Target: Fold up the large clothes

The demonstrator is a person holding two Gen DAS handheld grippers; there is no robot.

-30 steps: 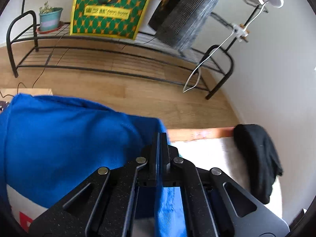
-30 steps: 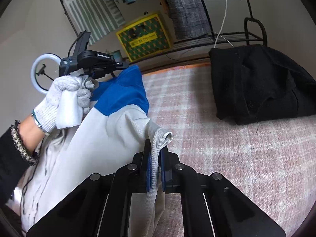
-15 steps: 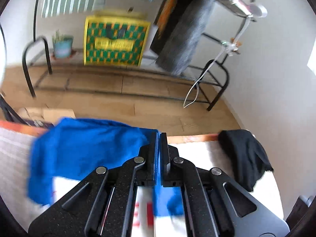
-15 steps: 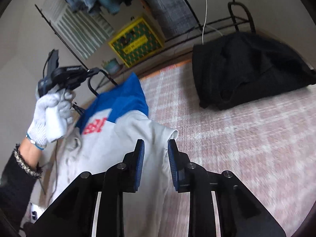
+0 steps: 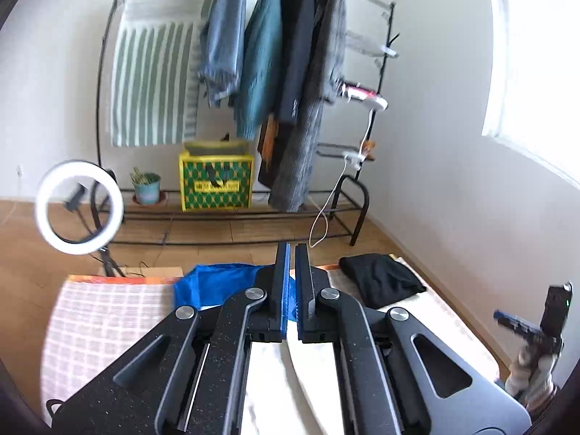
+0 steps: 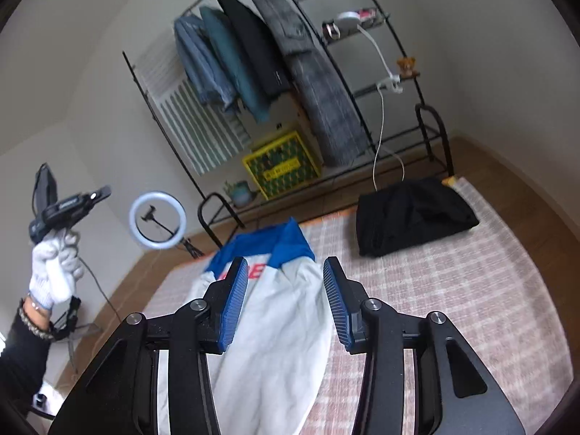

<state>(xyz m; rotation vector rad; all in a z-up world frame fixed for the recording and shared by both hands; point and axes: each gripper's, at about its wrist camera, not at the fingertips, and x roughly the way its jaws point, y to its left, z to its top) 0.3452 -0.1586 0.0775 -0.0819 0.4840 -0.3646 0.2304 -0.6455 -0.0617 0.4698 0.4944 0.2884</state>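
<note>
Sweatshirt [image 6: 268, 326] on plaid blanket [image 6: 435, 290]; red lettering, perhaps "E", mostly hidden

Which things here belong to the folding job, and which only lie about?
For the job:
- blue and white jacket
- right gripper, open
- left gripper
- checked blanket

Lying about:
- black garment
- ring light
- yellow crate
- potted plant

Right black two-finger gripper [image 6: 285, 301] jaws spread wide above white-and-blue jacket [image 6: 268, 326]; left black gripper [image 5: 292, 290] nearly closed, empty, raised above it.
</note>
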